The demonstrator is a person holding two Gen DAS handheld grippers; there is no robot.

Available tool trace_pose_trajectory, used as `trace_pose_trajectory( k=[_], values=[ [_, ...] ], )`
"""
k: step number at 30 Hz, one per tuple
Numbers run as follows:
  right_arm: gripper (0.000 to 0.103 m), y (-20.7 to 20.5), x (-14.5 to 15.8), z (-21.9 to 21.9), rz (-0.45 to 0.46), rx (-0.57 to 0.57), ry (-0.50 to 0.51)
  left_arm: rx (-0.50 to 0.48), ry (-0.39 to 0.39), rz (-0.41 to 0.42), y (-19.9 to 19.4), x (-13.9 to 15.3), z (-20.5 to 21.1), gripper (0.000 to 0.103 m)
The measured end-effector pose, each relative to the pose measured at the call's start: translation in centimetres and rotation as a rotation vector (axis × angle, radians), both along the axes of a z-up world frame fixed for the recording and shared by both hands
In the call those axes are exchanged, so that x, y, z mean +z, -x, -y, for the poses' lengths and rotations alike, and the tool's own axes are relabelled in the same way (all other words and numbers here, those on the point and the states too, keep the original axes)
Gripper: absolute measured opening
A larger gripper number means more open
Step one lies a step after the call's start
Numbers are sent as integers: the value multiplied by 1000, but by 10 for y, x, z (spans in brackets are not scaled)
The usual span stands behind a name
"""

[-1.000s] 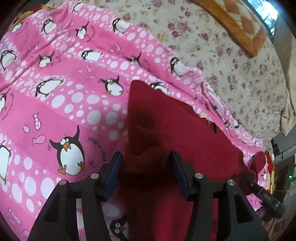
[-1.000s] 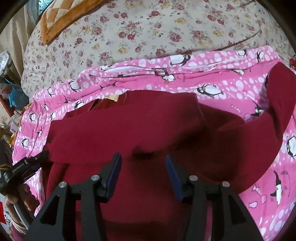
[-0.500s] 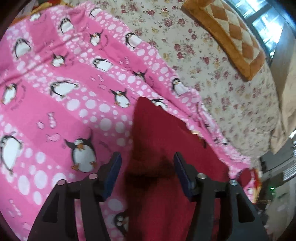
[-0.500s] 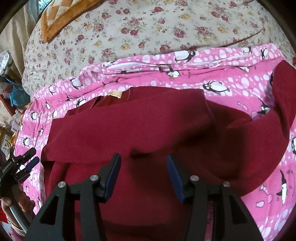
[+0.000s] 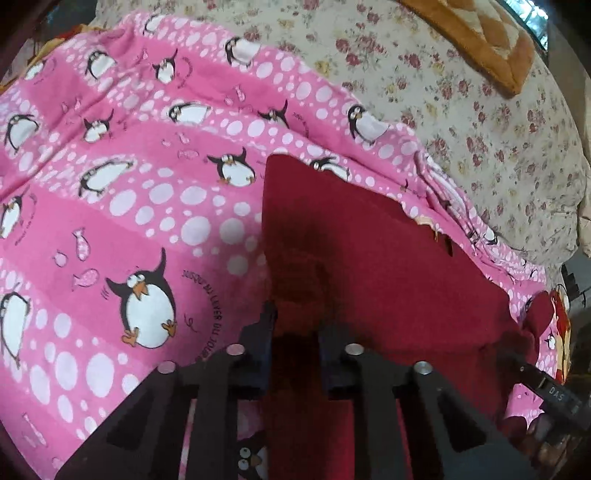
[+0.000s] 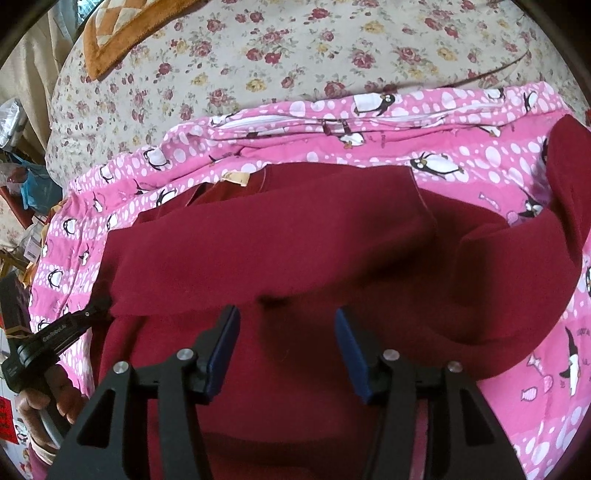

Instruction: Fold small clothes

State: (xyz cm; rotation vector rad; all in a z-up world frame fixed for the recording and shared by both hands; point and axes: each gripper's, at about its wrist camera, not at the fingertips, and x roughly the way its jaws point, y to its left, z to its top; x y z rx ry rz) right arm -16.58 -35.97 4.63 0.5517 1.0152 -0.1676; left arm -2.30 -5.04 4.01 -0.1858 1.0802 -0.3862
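A dark red garment (image 5: 369,258) lies spread on a pink penguin blanket (image 5: 147,221), its upper part folded down over the body. My left gripper (image 5: 295,325) is at the garment's left edge, its jaws closing tight with a bunched fold of red cloth pinched between the pads. In the right wrist view the red garment (image 6: 295,240) fills the middle, a sleeve curling off to the right. My right gripper (image 6: 284,321) hovers open just above the fold line, nothing pinched between its blue pads. The left gripper (image 6: 62,328) shows at the garment's left edge, held by a hand.
The pink blanket (image 6: 443,122) lies on a floral bedsheet (image 6: 295,55). An orange quilted cushion (image 6: 122,29) sits at the far side of the bed. Household clutter (image 6: 22,177) stands beyond the bed's left edge.
The left gripper's jaws spread wider, then closed on a fold of the red garment at its left edge. The right gripper stayed in place, open.
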Motion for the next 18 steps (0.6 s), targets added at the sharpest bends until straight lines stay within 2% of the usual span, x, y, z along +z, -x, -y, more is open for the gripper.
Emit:
trace_pose_trajectory(
  k=[6,9,13,16,18],
  values=[
    [57,-3,4,-8,9,24,12,69,5,28,-1,12,-27,0],
    [57,-4,5,-8,14,21,8,67,10,15,-4,9,-32,0],
    [57,-6,-1,-6,-7,17,-4,48,-41,28,-1,4,-23,0],
    [57,-1,1,-2,-2,19,-3,48,-20,28,-1,8,-25,0],
    [58,4,7,8,12,-6,14,64,-17,27,-1,11,-30,6]
  ],
)
